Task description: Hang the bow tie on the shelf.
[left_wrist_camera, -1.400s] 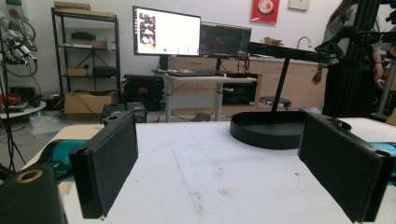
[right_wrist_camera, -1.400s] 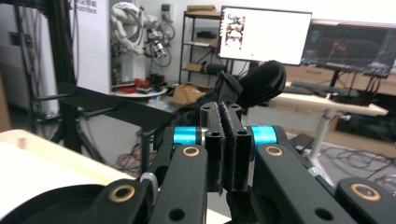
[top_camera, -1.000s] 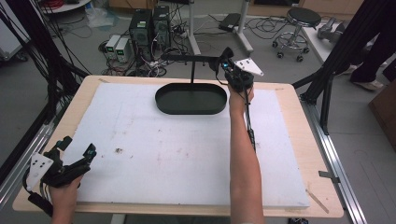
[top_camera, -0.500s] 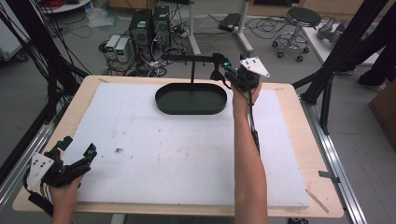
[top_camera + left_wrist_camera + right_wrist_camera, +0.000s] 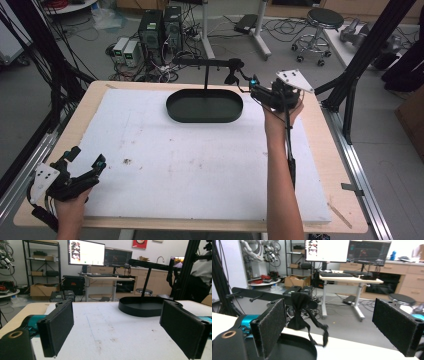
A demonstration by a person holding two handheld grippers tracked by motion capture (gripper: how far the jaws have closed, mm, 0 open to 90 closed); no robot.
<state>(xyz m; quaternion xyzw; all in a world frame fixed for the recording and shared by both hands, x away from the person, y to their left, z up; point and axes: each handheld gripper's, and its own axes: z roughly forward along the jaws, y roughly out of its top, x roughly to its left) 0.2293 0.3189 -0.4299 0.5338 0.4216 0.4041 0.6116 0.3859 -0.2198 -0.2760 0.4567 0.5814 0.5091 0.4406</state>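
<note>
The left gripper [image 5: 82, 167] rests at the near left corner of the white mat [image 5: 200, 165], unmoved over the last second, its jaws wide apart with nothing between them; the black tray [image 5: 145, 305] lies well ahead of it and to its right.

Across the table, the right gripper [image 5: 257, 89] has drifted a little outward from the tray's end and now sits beyond the mat's far right edge, lifted off the surface. Its jaws also stand apart and empty. Just ahead of it, nearer its left jaw, a black fabric piece [image 5: 299, 311] hangs from the stand's horizontal bar [image 5: 257, 295], its strap [image 5: 319, 326] dangling over the tray rim below. The shift probably lines the open jaws up for closing on that fabric.

The right forearm [image 5: 280, 170] is stretched nearly straight, wrist cocked back.
</note>
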